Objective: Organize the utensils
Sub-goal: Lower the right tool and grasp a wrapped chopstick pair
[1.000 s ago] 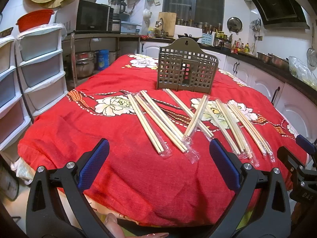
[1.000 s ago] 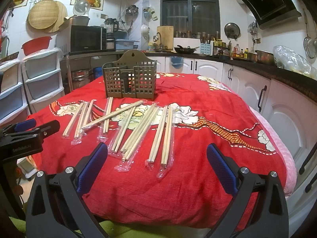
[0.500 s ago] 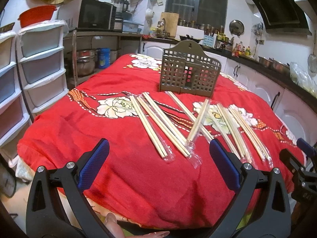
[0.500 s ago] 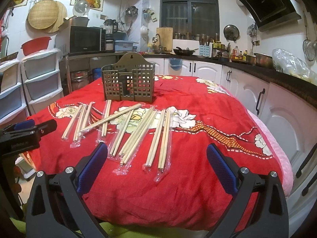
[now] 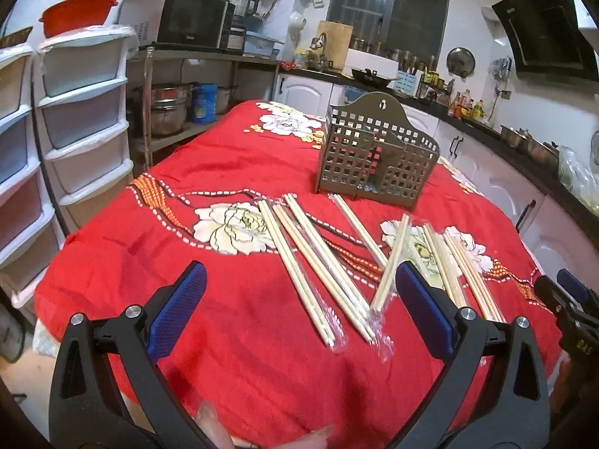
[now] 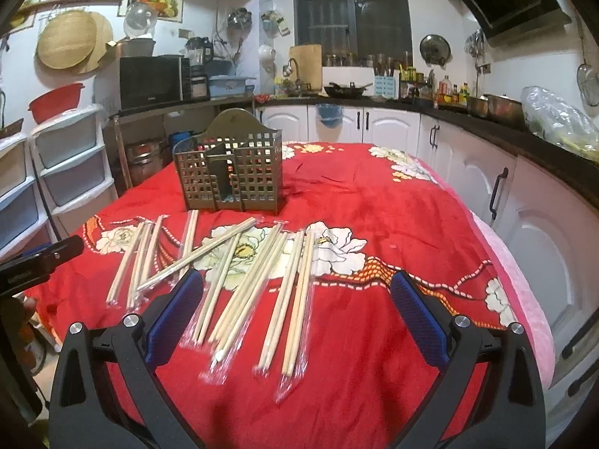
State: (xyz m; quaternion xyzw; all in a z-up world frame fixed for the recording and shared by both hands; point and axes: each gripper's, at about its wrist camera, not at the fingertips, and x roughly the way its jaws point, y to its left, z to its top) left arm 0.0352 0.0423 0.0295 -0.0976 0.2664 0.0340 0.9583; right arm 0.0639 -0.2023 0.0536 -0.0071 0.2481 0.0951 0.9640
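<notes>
Several plastic-sleeved wooden chopsticks before perforated caddy.

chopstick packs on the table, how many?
About 9 chopstick packs: a left pair, one below the holder at, a diagonal one across it, a right fan of five. Wrappers overlap, so one may be hidden.

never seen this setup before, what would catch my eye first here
The bright red flowered cloth covering the table stands out first, with a row of wrapped chopstick pairs fanned across its near half. Behind them stands a brown perforated utensil holder, upright. Both the left gripper and right gripper hover open above the near edge.
</notes>
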